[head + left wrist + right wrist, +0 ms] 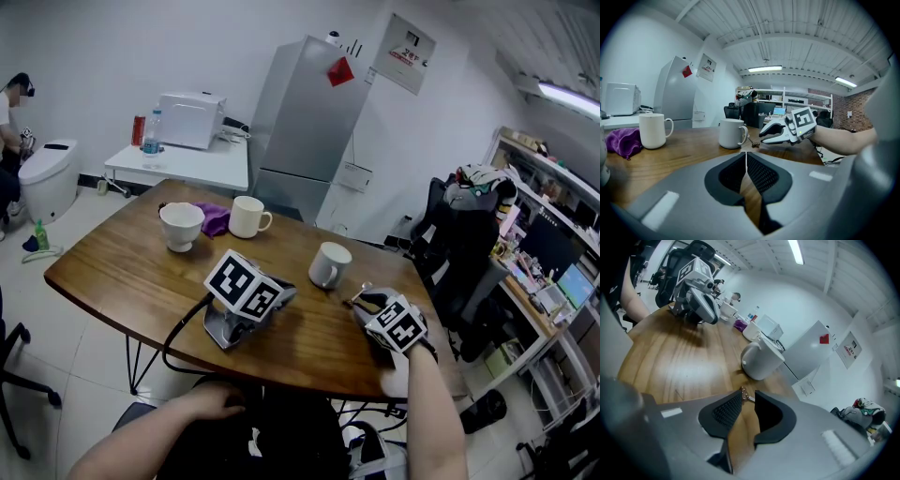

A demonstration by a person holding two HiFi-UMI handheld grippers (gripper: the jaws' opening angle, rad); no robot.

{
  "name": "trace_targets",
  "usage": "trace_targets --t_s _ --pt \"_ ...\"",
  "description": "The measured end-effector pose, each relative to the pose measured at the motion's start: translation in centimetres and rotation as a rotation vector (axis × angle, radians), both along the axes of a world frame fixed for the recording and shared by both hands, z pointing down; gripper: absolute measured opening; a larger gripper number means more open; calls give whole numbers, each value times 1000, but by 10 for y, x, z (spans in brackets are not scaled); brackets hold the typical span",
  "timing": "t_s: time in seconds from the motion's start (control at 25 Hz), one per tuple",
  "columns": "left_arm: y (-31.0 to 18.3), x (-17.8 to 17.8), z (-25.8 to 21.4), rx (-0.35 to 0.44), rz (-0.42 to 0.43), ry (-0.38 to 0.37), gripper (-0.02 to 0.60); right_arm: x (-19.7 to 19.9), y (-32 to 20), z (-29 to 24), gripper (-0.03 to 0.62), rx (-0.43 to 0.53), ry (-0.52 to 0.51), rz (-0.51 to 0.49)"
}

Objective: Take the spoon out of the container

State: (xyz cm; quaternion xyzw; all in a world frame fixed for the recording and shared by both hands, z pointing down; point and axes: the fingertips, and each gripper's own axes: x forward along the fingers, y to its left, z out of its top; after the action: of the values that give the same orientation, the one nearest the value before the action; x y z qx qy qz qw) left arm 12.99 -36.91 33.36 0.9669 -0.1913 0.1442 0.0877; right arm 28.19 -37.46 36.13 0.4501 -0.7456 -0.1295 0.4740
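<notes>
A small metal spoon (pixel 354 299) lies on the wooden table (pixel 122 272), just right of a white mug (pixel 328 265). My right gripper (pixel 363 303) is open. Its tips rest at the spoon, whose end (pixel 742 392) shows between the jaws without being pressed. In the left gripper view the spoon (pixel 751 142) lies flat beside the mug (pixel 730 133), with the right gripper (pixel 762 135) just over it. My left gripper (pixel 287 300) rests on the table's middle, pointing toward the mug. Its jaws (pixel 746 157) meet at the tips with nothing between them.
Farther back on the table stand a cream mug (pixel 247 217), a white bowl (pixel 181 226) and a purple cloth (pixel 216 218). A grey fridge (pixel 305 127) and a white side table (pixel 183 161) are behind. A black office chair (pixel 459 234) stands right of the table.
</notes>
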Motion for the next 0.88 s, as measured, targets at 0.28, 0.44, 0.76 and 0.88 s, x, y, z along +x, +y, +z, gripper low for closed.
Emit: trace_targets --t_s 0.28,0.44,0.76,0.88 --pt "0 1 -1 0 0 0 12 -1 0 -3 81 16 0 -6" --pt "0 0 0 1 1 0 12 -5 -1 -14 26 60 -51 1" --pt "0 -1 -1 0 1 0 12 -13 0 -44 3 111 -341 18" --pt "0 0 -1 -1 1 0 12 -15 1 -56 3 115 -484 22"
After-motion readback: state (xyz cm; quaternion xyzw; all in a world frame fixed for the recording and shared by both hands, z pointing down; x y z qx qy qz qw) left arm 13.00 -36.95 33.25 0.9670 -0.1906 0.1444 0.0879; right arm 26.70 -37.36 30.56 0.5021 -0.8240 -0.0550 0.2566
